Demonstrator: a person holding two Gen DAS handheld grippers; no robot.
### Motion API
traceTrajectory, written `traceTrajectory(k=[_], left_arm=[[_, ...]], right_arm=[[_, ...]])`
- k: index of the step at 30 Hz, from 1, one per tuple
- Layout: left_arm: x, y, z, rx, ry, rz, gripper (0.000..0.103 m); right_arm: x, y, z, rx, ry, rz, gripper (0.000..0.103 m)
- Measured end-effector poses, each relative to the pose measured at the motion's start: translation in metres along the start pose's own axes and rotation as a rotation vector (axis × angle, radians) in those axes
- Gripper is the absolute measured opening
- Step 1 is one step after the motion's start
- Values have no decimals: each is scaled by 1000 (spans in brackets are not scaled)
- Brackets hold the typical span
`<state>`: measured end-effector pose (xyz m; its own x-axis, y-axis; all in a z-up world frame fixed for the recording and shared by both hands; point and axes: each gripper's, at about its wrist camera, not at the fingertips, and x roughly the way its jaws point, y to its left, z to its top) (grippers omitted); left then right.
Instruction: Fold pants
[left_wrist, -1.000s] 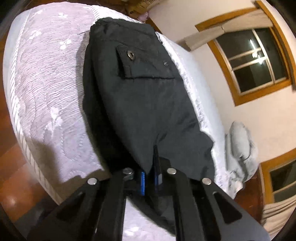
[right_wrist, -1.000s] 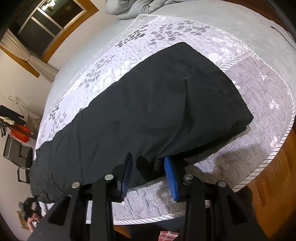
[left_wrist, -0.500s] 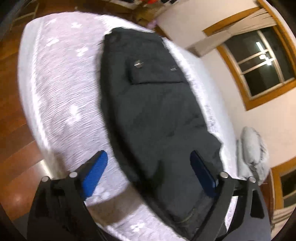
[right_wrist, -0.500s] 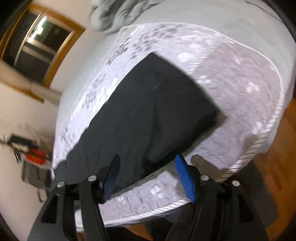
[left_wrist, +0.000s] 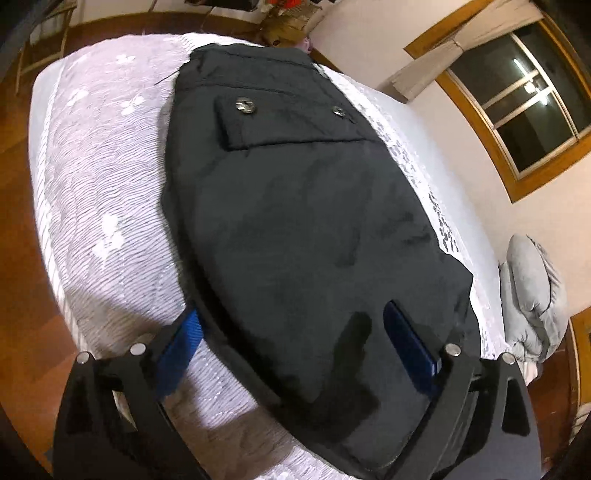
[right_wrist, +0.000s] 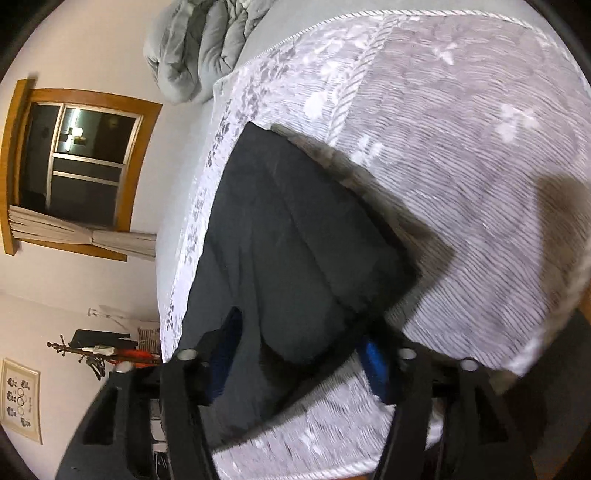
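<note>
Black pants (left_wrist: 295, 221) lie flat lengthwise on a bed with a white patterned cover (left_wrist: 99, 177). Their back pocket flap with two metal buttons (left_wrist: 280, 122) faces up at the far end. My left gripper (left_wrist: 295, 347) is open wide above the near part of the pants, holding nothing. In the right wrist view the folded leg end of the pants (right_wrist: 295, 251) lies on the cover (right_wrist: 461, 166). My right gripper (right_wrist: 299, 362) is open over that end, with blue pads on both sides of the cloth, not gripping it.
A grey bundled duvet (left_wrist: 532, 295) lies at the far side of the bed, also in the right wrist view (right_wrist: 199, 48). Wood-framed windows (left_wrist: 517, 92) are in the wall. Wooden floor (left_wrist: 22, 288) runs along the bed's edge. A coat rack (right_wrist: 92, 350) stands by the wall.
Both grippers have let go of the pants and opened. The left gripper has opened wide and pulled back. The right wrist has rotated over the leg end.
</note>
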<state>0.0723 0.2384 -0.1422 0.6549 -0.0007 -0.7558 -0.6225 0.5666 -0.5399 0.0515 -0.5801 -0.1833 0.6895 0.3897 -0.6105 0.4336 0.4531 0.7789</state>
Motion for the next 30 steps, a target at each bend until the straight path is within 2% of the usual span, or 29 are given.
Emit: traceTrajectory(k=[1,2,4,8,10,13,16,18,22,25,26,28,30], left_arm=[[0,-2,-1,11,-3,7,87],[1,-3,0,17,-7,30,70],[3,-4,-1,27,-15,91,60],[3,-10,1,13,-5,70,38],[7,-22,-3,23,11,45,33],[15,-43,-15,41,29,-6,27],[28,-58,-30,61,35,-45,26],[35,-65,-37,101,13,-29,27],[34,-64,-38,129,1,-21,28],[34,-65,-33,162,21,-18,32],[32,-66,-32,170,31,-17,37],[31,-73,-29,203,48,-35,64],[26,-79,-31,238,42,-36,79]], right_arm=[[2,3,3,0,0,5,31],[4,6,6,-8,0,9,22],[4,29,16,-93,-2,-8,16],[-4,87,43,-258,-26,-18,14],[-11,107,60,-306,-56,-33,13],[-24,112,84,-303,-106,-85,13],[-28,88,91,-259,-117,-167,13],[-24,59,89,-192,-88,-211,13],[-14,22,78,-167,-67,-249,15],[-12,20,74,-177,-80,-254,18],[-13,21,73,-187,-77,-260,23],[-13,26,70,-197,-78,-263,31],[-18,26,68,-207,-82,-258,32]])
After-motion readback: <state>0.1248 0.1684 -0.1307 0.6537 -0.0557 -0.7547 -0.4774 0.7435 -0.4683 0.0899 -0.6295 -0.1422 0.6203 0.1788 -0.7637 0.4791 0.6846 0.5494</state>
